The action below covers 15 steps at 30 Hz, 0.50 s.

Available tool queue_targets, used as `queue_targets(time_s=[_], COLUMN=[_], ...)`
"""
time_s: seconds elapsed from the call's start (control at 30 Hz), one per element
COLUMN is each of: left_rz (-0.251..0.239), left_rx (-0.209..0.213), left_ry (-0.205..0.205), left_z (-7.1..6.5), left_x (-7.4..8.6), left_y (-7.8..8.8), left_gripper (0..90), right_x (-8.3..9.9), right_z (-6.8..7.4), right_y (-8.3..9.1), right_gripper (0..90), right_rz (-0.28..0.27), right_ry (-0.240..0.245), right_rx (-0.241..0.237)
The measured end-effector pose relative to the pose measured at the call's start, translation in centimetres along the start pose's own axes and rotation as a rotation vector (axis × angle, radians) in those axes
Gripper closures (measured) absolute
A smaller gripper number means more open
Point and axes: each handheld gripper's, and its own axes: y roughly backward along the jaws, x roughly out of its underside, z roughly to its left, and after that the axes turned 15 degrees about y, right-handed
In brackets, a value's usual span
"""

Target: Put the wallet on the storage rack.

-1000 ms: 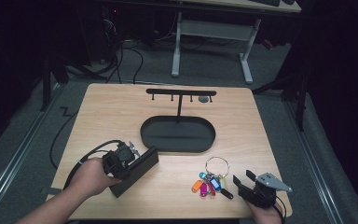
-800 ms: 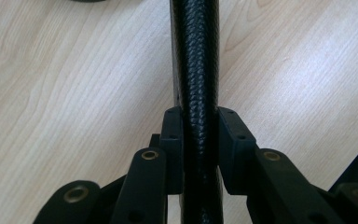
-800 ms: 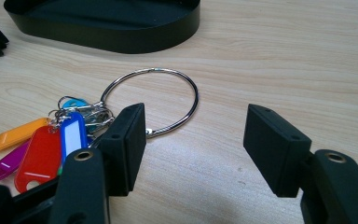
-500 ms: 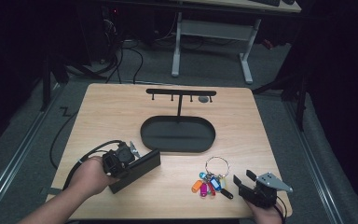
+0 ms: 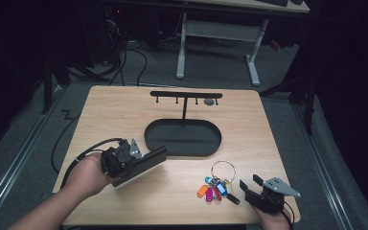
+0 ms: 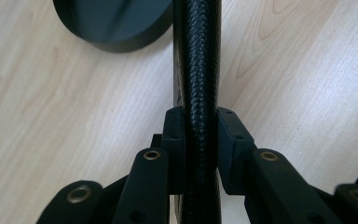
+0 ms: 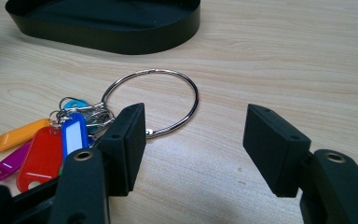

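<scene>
Here, in the lower left of the high view, the left tongs [image 5: 141, 160] clamp a flat black wallet [image 5: 143, 163] held on edge, just off the counter [image 5: 120, 110]. Their jaws have just been closing, and in the left gripper view both pads press the wallet's [image 6: 196, 70] textured edge, which runs up the middle of the frame. A dark tray [image 6: 114, 23] sits at the upper left there. In the high view this oval tray [image 5: 183, 138] lies mid-frame, just right of the wallet's far end, with a hook rack [image 5: 186, 95] rising behind it. At the lower right, the right tongs [image 5: 249, 184] stand wide and hold nothing. A key ring [image 5: 216, 184] with coloured tags lies flat just left of them. In the right gripper view the ring [image 7: 168, 100] lies just beyond the left pad, tags [image 7: 42, 149] at lower left.
</scene>
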Motion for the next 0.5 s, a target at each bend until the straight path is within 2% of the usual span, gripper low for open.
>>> queue_targets(time_s=[0.1,0.2,0.5], left_rz=[-0.012,-0.035,-0.079], left_rx=[-0.011,-0.048,-0.078], left_ry=[-0.029,-0.067,-0.139], left_z=[-0.3,-0.6,-1.0], left_x=[-0.7,-1.4,-3.7], left_y=[0.1,0.0,-0.8], left_gripper=[75.4,75.4,75.4], right_x=[0.0,0.0,0.2], right_z=[0.0,0.0,-0.1], right_y=[0.0,0.1,0.3], right_gripper=[39.6,39.7,39.7], right_rz=[0.0,-0.002,0.0], right_ry=[0.0,0.0,-0.005], right_rx=[0.0,0.0,0.001])
